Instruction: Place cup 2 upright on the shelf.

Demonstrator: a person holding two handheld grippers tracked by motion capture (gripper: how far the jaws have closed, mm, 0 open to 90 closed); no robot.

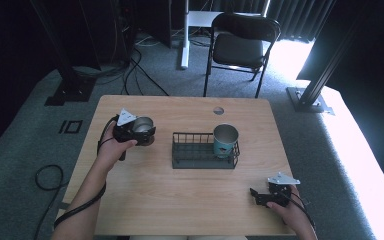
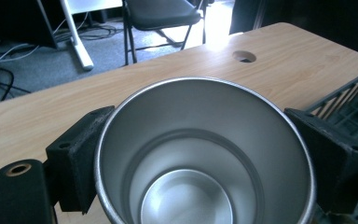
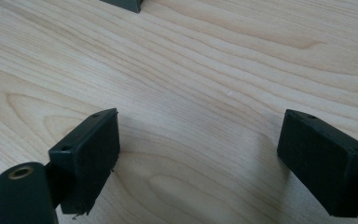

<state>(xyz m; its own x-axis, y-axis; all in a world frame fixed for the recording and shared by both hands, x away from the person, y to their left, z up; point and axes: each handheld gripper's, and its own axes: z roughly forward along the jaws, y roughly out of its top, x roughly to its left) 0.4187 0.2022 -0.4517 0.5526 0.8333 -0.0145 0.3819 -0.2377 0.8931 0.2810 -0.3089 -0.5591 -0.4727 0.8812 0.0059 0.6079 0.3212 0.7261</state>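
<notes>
Steel cup [image 2: 205, 154] sits clamped in our left gripper [image 1: 139, 131] — our right gripper [image 3: 200, 158] hangs spread over bare table [image 3: 205, 60].

A lab or recording studio, by the look of it; black curtains [image 1: 300, 15] close off the back; dark metal stand legs [image 1: 312, 85] are bolted at either side; cables [image 1: 135, 70] snake over grey carpet [image 1: 25, 130]; a plain wooden table [image 1: 180, 200] and a folding chair [image 1: 240, 45] stand in the middle.
</notes>
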